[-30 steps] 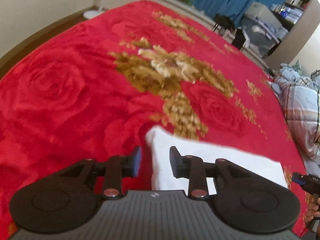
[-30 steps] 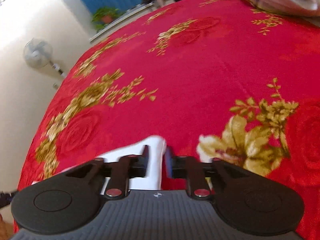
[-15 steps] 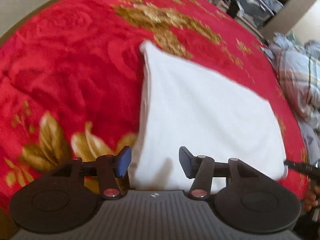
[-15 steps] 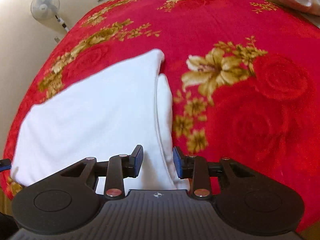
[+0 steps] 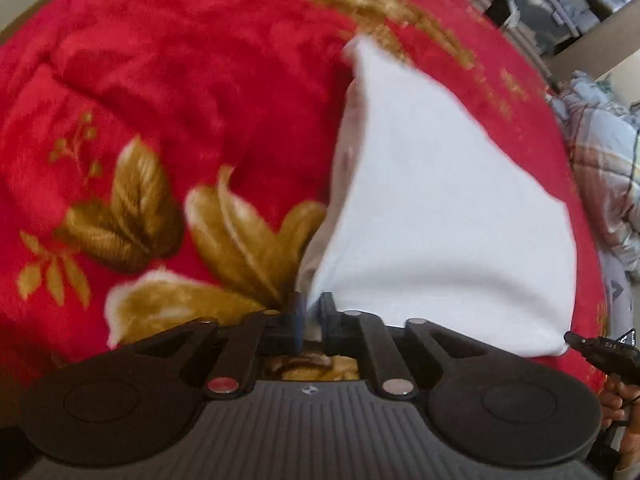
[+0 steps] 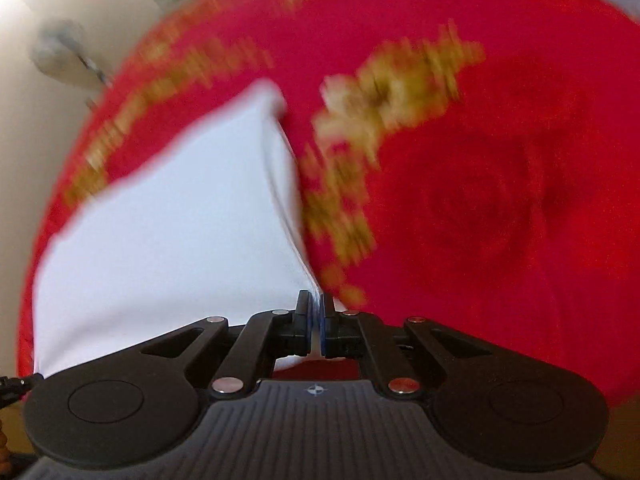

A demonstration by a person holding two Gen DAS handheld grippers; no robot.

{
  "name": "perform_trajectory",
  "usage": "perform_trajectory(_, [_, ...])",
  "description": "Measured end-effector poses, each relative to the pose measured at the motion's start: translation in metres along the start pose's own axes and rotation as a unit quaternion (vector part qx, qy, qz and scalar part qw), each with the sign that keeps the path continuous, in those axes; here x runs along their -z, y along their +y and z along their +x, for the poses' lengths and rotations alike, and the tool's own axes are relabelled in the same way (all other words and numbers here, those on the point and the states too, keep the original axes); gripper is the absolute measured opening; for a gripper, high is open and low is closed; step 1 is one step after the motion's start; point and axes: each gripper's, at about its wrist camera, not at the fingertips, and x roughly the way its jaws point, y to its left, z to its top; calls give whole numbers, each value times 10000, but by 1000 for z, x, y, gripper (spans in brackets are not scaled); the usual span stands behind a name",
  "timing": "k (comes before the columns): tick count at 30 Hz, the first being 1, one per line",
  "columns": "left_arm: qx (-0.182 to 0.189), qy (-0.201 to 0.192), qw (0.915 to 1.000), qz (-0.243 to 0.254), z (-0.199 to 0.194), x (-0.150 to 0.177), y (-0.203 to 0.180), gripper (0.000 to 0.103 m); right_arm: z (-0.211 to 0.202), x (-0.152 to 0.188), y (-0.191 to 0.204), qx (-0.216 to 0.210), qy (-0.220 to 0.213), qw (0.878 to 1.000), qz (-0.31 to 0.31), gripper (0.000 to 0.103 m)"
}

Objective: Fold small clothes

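Note:
A white folded garment [image 5: 432, 216] lies on the red flowered blanket [image 5: 180, 80]. In the left wrist view my left gripper [image 5: 311, 320] pinches its near left corner; the jaws are closing, with the white cloth between the pads. The cloth rises taut from that corner. The right wrist view is blurred. There my right gripper [image 6: 316, 320] is shut on the near right corner of the same garment [image 6: 168, 224]. The right gripper's tip [image 5: 600, 350] also shows at the cloth's other near corner in the left wrist view.
The blanket [image 6: 480, 200] covers the whole bed. A plaid quilt [image 5: 604, 160] is bunched at the bed's right side, with cluttered shelves [image 5: 560, 0] behind it. A standing fan [image 6: 64, 52] is by the cream wall. A hand [image 5: 624, 396] holds the right gripper.
Both grippers drew back to the garment's near edge and shut on its two near corners. The near edge now lifts off the blanket, pulled taut.

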Motion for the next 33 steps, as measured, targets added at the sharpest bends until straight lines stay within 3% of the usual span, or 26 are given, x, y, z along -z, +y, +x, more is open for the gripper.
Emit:
perform_trajectory(1, [59,-49,10000,-33,-3,-1,1,15,3,-1,-1,70,59,10000,6,10])
perform_trajectory(2, [198,-162,9996,-116,-7,-4,3,25,0,-2,1,142,-50,9999,-36,11])
perform_trajectory(3, [342,-285,9988,-213,-12,-7,5,42,-6,-4,3,242,-279,9993,-94,11])
perform_trajectory(6, [615,-579,9960,-300,-17,-14,5,60,-31,-12,12,399,-1086,9927,-344,21])
perform_trajectory(9, [813,-560,9949,-209,-4,-24,-1,63,-39,-17,15,141,-1413,9895,-255,21])
perform_trajectory(13, [694,-443,9966,10,23,-39,-9,63,-27,-20,27,-22,-1285,9909,-388,21])
perform_trajectory(17, [843,-383,9957,30,48,-52,-6,63,-21,-19,44,-151,-1264,9900,-608,21])
perform_trajectory(24, [1049,-623,9918,372,71,-52,-15,65,-10,-21,62,-340,-1084,9898,-860,21])
perform_trajectory(28, [1003,-840,9900,536,69,-45,-20,60,-10,-23,66,-404,-1076,9887,-960,21])
perform_trajectory(31, [883,-908,9889,773,65,-40,-27,21,-10,-27,66,-430,-1117,9880,-976,21])
perform_trajectory(33, [1034,-921,9876,742,59,-39,-26,16,-10,-28,65,-432,-1133,9881,-946,21])
